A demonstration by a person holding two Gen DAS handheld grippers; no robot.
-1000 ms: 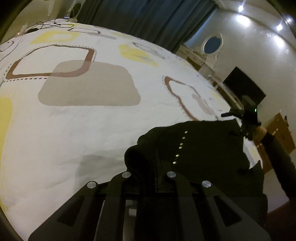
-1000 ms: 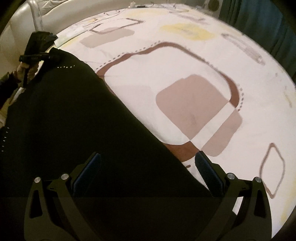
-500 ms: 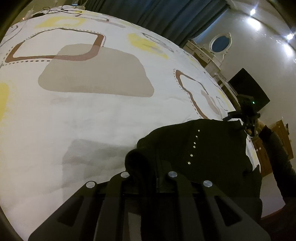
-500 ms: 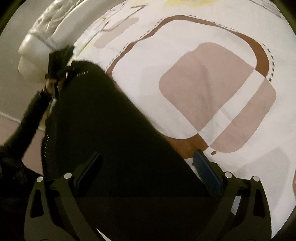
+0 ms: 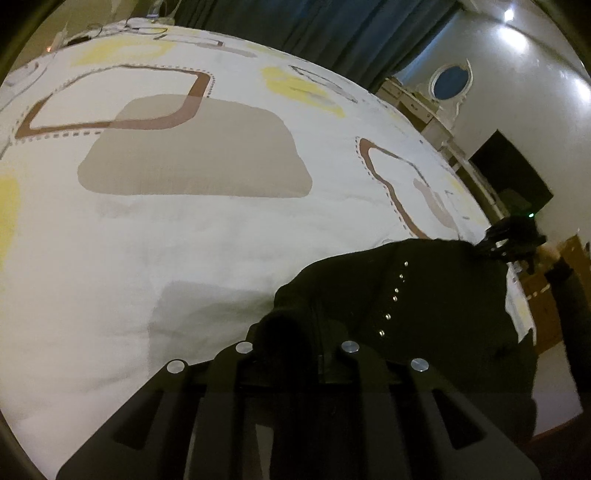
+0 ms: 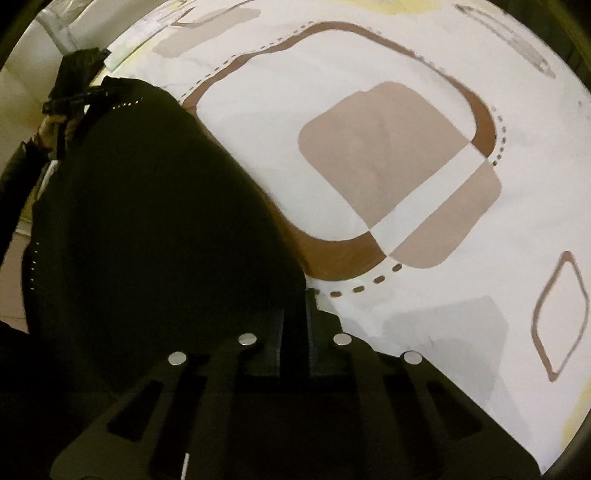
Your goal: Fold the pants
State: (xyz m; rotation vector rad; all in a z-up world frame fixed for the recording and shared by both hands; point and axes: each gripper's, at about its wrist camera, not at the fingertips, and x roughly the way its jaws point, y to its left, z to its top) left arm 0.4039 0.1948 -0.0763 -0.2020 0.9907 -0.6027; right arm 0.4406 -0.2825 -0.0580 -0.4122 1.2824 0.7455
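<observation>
Pants (image 6: 147,221) lie on patterned bedspread (image 5: 184,240), dark curtains (image 5: 314,29) beyond.

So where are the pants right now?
The pants lie along the near edge of the bedspread, filling the left of the right wrist view, each end pinched by a gripper.

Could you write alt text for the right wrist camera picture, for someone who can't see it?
The right gripper, shut, pinches the edge of black pants spread over a white bedsheet with brown squares. At far left, the left gripper holds another corner.
</observation>
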